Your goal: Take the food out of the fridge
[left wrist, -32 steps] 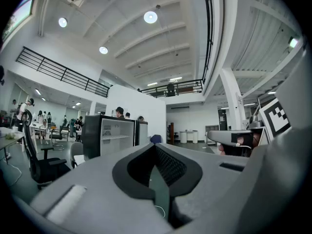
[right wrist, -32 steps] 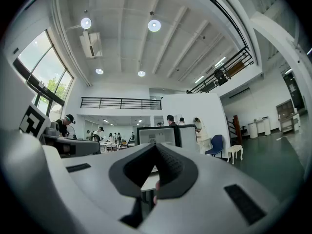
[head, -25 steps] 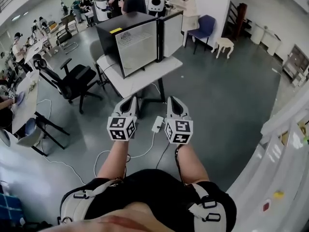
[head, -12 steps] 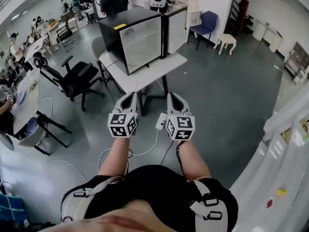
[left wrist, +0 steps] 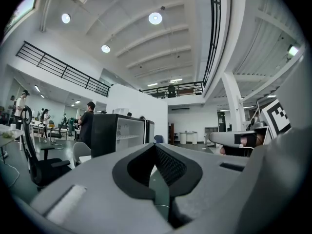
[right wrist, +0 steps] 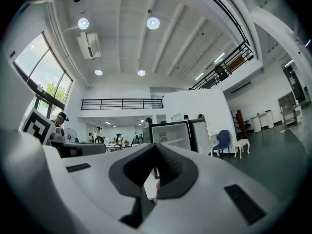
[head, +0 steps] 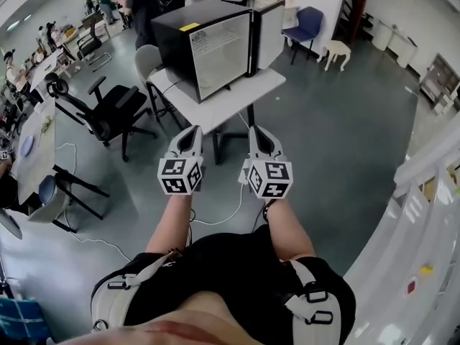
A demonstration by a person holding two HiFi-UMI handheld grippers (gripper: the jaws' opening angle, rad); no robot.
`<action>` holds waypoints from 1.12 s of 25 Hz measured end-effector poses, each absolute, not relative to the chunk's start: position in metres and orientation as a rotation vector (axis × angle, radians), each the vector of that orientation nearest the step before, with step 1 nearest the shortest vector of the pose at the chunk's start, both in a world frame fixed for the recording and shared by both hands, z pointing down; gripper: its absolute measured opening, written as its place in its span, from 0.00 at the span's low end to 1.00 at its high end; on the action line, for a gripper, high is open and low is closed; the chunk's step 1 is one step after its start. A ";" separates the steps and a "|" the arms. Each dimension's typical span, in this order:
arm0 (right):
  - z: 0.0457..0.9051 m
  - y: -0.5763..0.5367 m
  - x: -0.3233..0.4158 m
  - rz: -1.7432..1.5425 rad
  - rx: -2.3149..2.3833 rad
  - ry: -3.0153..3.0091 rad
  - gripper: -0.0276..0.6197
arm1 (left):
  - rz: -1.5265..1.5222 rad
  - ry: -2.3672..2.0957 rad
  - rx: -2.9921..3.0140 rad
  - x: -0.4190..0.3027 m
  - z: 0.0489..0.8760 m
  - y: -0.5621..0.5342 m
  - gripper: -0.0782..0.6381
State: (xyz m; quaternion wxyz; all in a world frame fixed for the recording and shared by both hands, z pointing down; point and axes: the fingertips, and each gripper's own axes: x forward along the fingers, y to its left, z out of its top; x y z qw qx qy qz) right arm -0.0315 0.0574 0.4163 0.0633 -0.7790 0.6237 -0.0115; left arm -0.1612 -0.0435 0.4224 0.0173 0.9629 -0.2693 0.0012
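A black mini fridge (head: 212, 45) with a glass door stands shut on a white table (head: 233, 99) ahead of me. White shelves show through the glass; no food can be made out. It also appears in the left gripper view as the fridge (left wrist: 117, 133) and in the right gripper view as the fridge (right wrist: 175, 133). My left gripper (head: 190, 134) and right gripper (head: 260, 134) are held side by side, level, pointing at the table and short of its near edge. Both are shut with nothing in them, as seen at the left gripper (left wrist: 156, 147) and the right gripper (right wrist: 156, 147).
A black office chair (head: 108, 113) and a grey chair (head: 147, 60) stand left of the table. A person in black (head: 144, 2) stands behind the fridge. A blue chair (head: 305, 24) and white stool (head: 336, 49) are far right. A cable (head: 233, 200) lies on the floor; a white railing (head: 431, 185) runs along the right.
Both grippers have moved forward together toward the table, and the fridge and table now sit nearer and larger in the head view. The jaws stayed shut.
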 end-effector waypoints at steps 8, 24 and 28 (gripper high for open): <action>0.419 0.021 -0.026 -0.021 -2.370 1.871 0.05 | 0.005 -0.826 2.998 -0.158 0.426 -0.078 0.11; 0.440 -0.111 0.147 -0.081 -2.318 1.921 0.05 | 0.069 -0.840 3.001 0.022 0.442 -0.189 0.11; 0.439 -0.152 0.202 -0.104 -2.291 1.957 0.05 | 0.086 -0.877 2.982 0.076 0.440 -0.228 0.11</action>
